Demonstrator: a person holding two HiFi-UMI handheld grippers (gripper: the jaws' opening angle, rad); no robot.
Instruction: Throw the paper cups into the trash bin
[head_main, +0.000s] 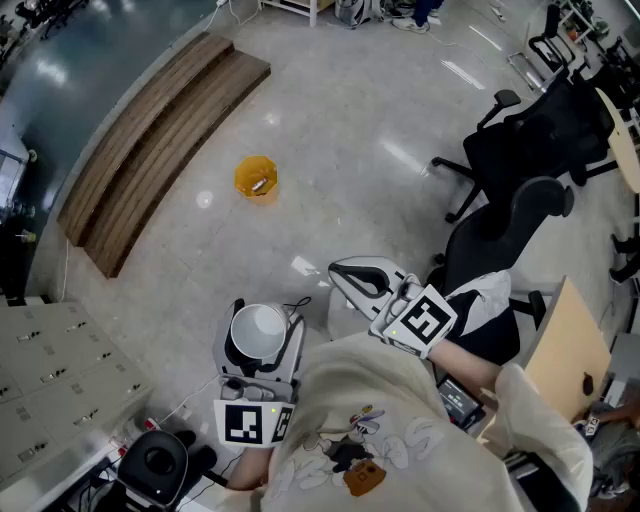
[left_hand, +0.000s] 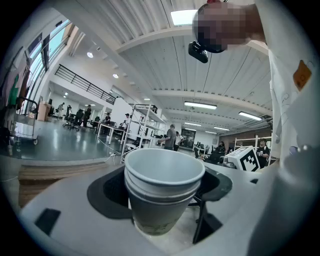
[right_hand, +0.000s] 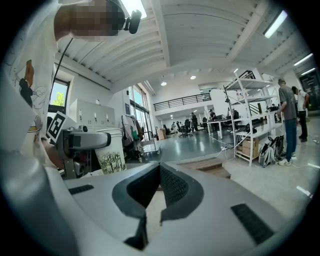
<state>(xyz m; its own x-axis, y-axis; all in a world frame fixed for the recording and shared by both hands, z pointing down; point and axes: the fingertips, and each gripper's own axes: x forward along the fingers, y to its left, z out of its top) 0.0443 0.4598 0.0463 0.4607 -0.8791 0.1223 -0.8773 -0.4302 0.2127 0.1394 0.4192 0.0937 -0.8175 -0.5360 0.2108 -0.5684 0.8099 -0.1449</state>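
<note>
A stack of white paper cups (head_main: 258, 326) stands upright, mouth up, in my left gripper (head_main: 260, 342), whose jaws press on its sides. In the left gripper view the cups (left_hand: 162, 192) fill the space between the jaws. From the right gripper view the same cups (right_hand: 111, 156) show a green bamboo print. My right gripper (head_main: 340, 272) is beside them, to the right, shut and with nothing in it; its dark pads (right_hand: 172, 187) meet at the tip. The yellow trash bin (head_main: 256, 178) stands on the floor some way ahead, with something pale inside it.
A curved wooden step (head_main: 150, 135) runs across the floor behind and left of the bin. Black office chairs (head_main: 530, 150) crowd the right side. Grey lockers (head_main: 50, 385) sit at the lower left, with cables and a black device (head_main: 160, 462) near my feet.
</note>
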